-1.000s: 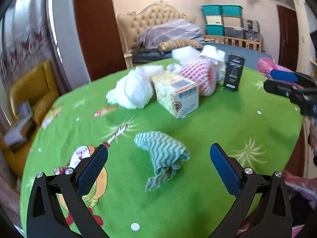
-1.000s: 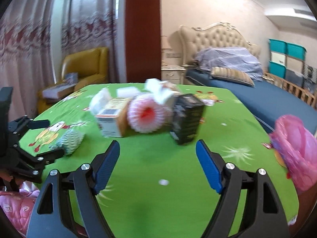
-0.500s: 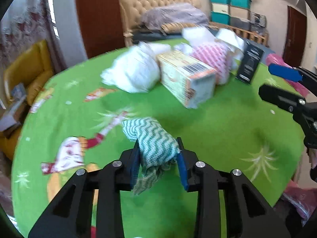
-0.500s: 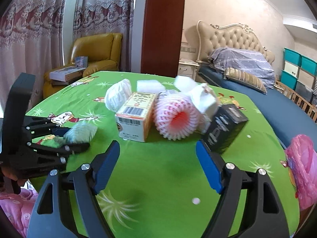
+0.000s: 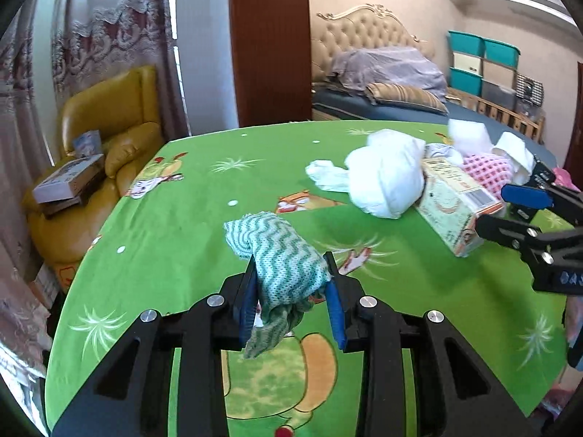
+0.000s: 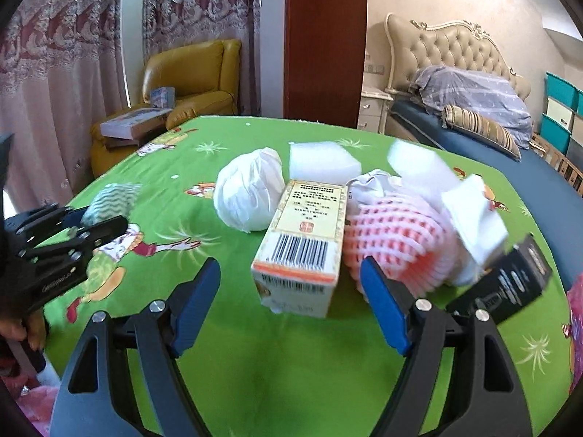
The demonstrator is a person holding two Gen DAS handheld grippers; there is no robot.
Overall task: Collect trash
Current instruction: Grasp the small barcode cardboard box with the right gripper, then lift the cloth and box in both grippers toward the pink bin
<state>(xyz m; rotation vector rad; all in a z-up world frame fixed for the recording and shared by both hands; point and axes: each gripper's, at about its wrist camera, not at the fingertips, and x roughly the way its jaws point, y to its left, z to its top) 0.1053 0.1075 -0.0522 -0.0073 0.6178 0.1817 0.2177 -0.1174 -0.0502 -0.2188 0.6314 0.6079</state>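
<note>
My left gripper (image 5: 291, 287) is shut on a green-and-white zigzag rag (image 5: 284, 262) and holds it above the green tablecloth (image 5: 175, 218). The rag also shows in the right wrist view (image 6: 109, 198), at the left gripper there. My right gripper (image 6: 291, 291) is open, its jaws on either side of a cream carton with a barcode (image 6: 304, 240), not touching it. The carton (image 5: 452, 204) lies beside a white crumpled bag (image 5: 386, 174) (image 6: 249, 191), a pink foam fruit net (image 6: 397, 240), white foam blocks (image 6: 322, 162) and a black box (image 6: 506, 284).
A pink plastic bag (image 6: 575, 313) sits at the table's right edge. A yellow armchair (image 5: 105, 134) with boxes stands past the left edge. A bed (image 5: 386, 83) lies behind the table. Bare tablecloth (image 6: 291, 371) lies in front of the trash pile.
My left gripper shut on the rag and lifted it, swinging left. My right gripper moved in toward the carton, staying open.
</note>
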